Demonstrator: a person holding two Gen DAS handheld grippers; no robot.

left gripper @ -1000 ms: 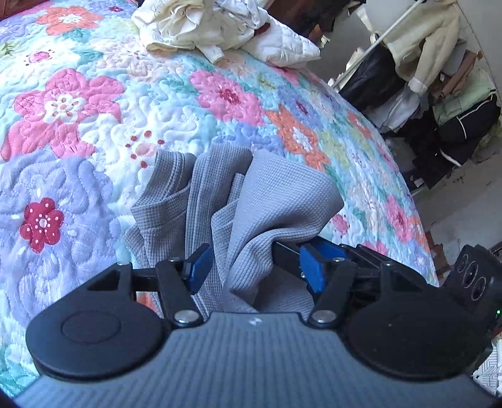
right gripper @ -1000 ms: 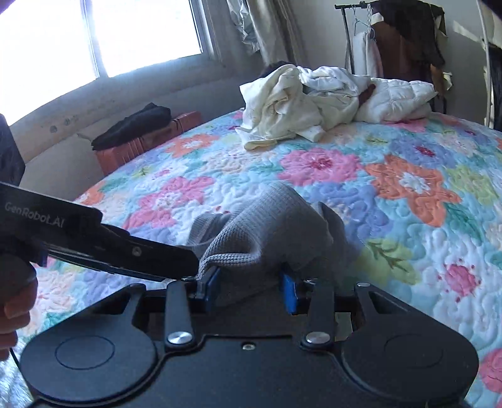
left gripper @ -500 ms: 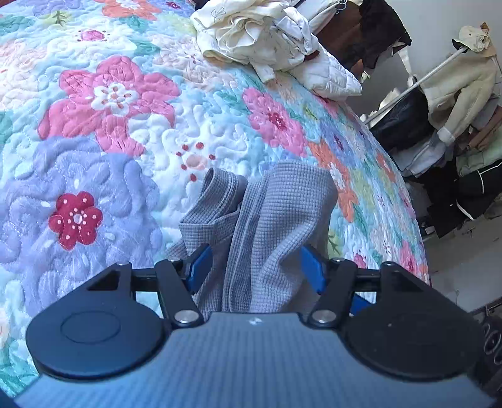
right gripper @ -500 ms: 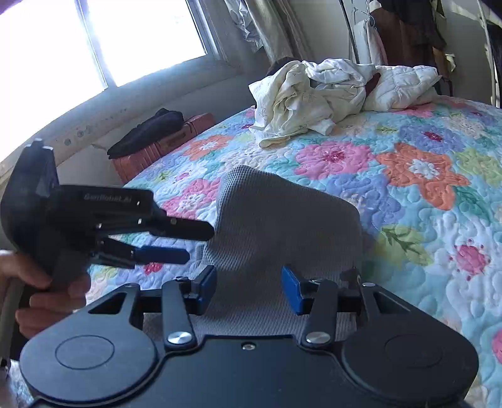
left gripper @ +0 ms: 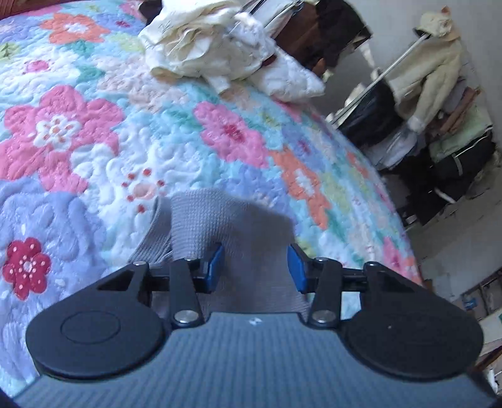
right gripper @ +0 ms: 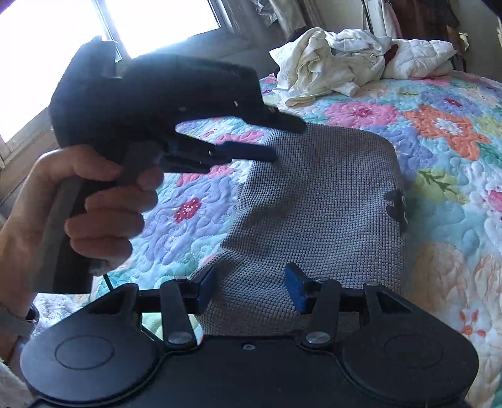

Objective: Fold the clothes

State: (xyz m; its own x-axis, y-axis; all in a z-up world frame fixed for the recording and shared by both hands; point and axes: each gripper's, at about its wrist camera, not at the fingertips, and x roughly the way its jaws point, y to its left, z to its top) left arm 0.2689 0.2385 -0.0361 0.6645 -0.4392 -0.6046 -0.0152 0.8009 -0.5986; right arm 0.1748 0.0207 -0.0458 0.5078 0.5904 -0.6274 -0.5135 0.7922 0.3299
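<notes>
A grey waffle-knit garment (right gripper: 320,194) lies folded and nearly flat on the flowered quilt (right gripper: 439,157), with a small black mark at its right edge. My right gripper (right gripper: 251,288) hangs over its near edge. Its jaws are opening, and the blue pads stand apart over the cloth without pressing it. A hand (right gripper: 94,204) holds my left gripper (right gripper: 277,139) at the garment's far left corner. In the left wrist view the left gripper (left gripper: 254,266) straddles the grey garment (left gripper: 238,219). Its jaws are closing, with cloth between the pads and a gap still showing.
A heap of cream and white clothes (right gripper: 345,59) sits at the far side of the bed, also seen as the heap (left gripper: 219,53). A clothes rack with hanging garments (left gripper: 423,78) stands beyond the bed's right edge. A bright window (right gripper: 157,18) is at the left.
The garment, bunched and held up between both grippers before, now lies spread flat on the quilt. The right pads have parted from it. The left gripper has narrowed and shifted toward the cloth's corner.
</notes>
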